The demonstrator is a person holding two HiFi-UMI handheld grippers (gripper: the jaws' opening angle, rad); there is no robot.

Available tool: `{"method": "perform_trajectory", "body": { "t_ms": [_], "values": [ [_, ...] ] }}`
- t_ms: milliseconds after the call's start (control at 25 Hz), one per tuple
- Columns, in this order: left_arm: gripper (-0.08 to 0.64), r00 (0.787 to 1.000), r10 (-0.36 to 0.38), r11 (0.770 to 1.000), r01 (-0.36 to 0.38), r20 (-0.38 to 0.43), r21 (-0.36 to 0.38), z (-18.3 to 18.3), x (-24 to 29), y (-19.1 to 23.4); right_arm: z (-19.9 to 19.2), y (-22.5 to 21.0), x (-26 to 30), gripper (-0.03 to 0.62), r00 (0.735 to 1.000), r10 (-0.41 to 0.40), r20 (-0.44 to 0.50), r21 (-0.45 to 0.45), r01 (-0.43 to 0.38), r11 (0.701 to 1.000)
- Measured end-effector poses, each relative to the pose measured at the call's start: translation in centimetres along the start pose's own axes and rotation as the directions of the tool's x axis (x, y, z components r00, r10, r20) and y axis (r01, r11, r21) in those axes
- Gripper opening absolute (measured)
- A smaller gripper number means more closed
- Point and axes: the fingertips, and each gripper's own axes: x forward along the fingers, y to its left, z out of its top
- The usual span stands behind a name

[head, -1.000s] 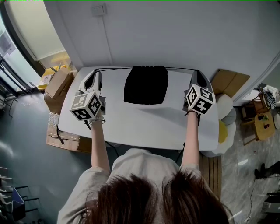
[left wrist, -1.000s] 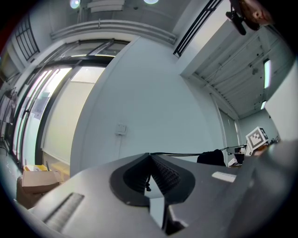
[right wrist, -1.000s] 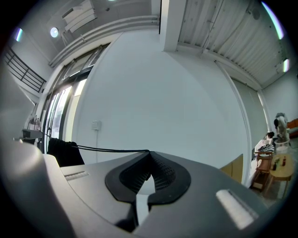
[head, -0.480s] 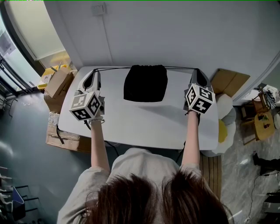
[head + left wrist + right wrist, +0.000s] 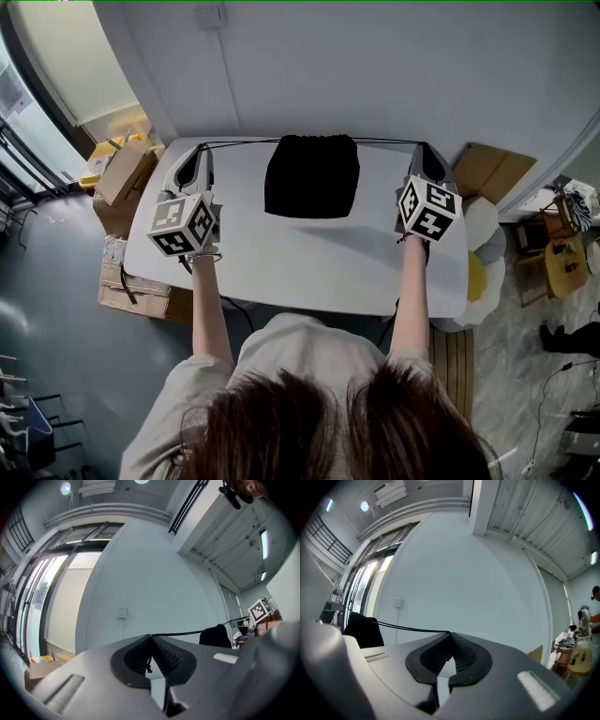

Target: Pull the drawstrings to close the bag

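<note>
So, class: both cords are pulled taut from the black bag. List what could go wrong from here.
1. Each cord is pinched only at the very tips of the left claw and right claw; a harder pull might slip it free.
2. Nothing holds the bag down on the table; uneven pulling could drag it sideways.

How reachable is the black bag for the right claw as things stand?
Probably yes, though not freely. The right claw is shut on a taut drawstring running to the black bag. Only bare white table lies between them, but it would have to let go first.
</note>
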Motion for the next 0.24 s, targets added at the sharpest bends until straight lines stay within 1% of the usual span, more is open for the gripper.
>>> {"method": "perform_trajectory", "body": {
  "t_ms": [240],
  "values": [
    [0.002,1.0,0.003,1.0,-0.003,-0.001,0.022,0.16,-0.08,-0.09,-0.13,-0.09,-0.06,0.014,1.0,0.0,-0.003,-0.003,0.0,1.0]
  ]
}}
